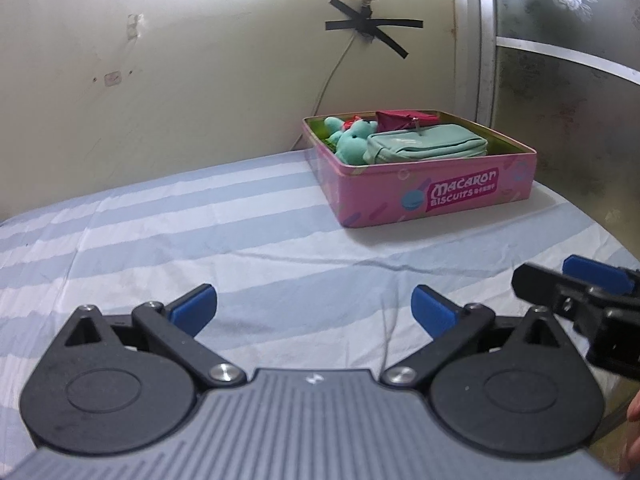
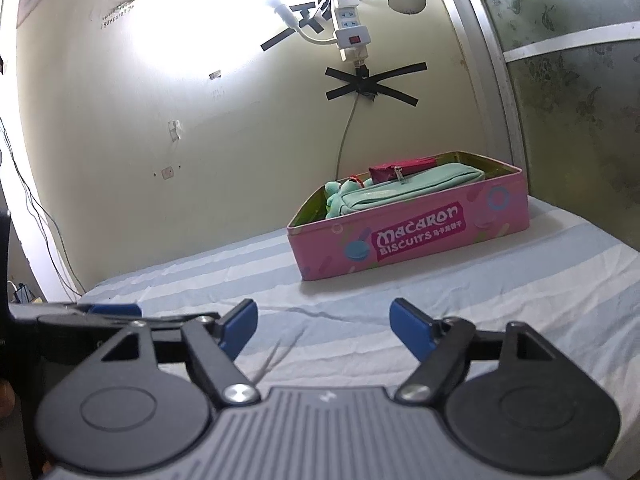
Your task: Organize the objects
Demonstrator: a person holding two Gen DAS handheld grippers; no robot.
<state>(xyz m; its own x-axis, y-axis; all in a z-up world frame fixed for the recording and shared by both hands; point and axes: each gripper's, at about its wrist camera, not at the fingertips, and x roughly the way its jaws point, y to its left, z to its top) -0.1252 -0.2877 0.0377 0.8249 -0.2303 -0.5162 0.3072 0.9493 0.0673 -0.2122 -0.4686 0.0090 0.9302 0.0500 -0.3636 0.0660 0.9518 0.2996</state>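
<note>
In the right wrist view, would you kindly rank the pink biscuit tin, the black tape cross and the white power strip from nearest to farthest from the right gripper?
From the right gripper:
1. Pink biscuit tin, on the striped sheet, ahead and slightly right.
2. Black tape cross, on the wall behind the tin.
3. White power strip, higher on the wall, above the cross.

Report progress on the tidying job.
Done: the teal pouch, plush toy and red pouch lie inside the pink tin. In hand: nothing; left gripper and right gripper are open, empty. Left: nothing loose visible on the striped sheet.

The teal plush toy (image 2: 336, 200) lies mostly hidden behind the tin wall (image 2: 412, 232).
</note>
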